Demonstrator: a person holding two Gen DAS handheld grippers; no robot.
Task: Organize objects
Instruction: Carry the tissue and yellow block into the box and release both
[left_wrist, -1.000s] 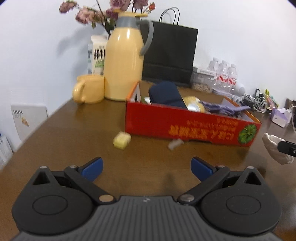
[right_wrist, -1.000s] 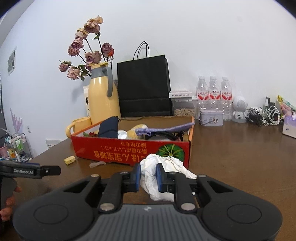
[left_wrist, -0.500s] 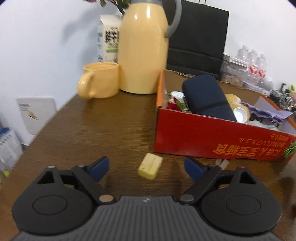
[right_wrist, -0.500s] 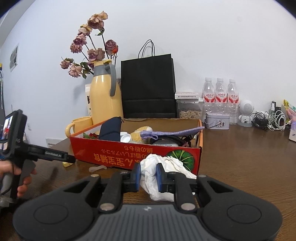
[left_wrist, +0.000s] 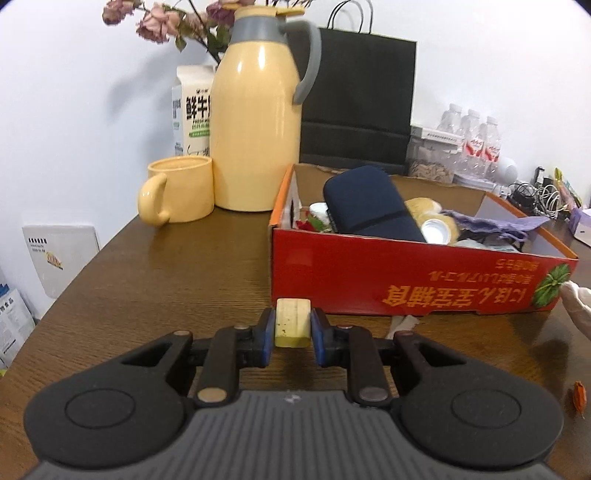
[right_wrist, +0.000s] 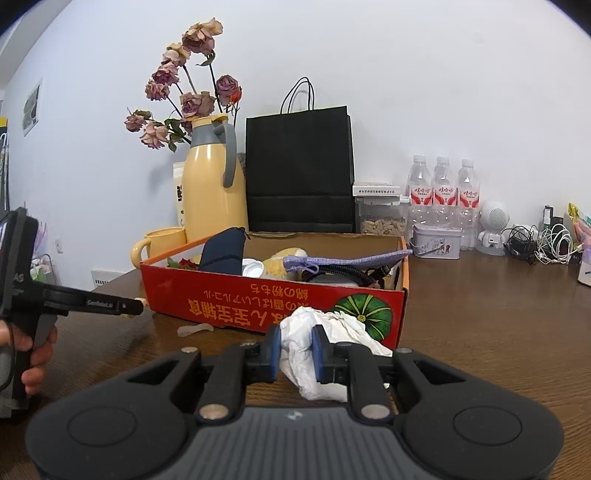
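Table (left_wrist: 147, 280): left claw (left_wrist: 293, 328) low, level.

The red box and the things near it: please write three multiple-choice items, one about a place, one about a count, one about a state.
1. The mug stands:
A. inside the box
B. beside the jug
C. on the bag

2. Bottles by the wall:
A. one
B. three
C. five

3. The left tongs are:
A. shut on the yellow block
B. open over it
C. shut on nothing

Answers:
1 B, the mug is on the table left of the jug.
2 B, three red labels show.
3 A, both pads press the block's sides.
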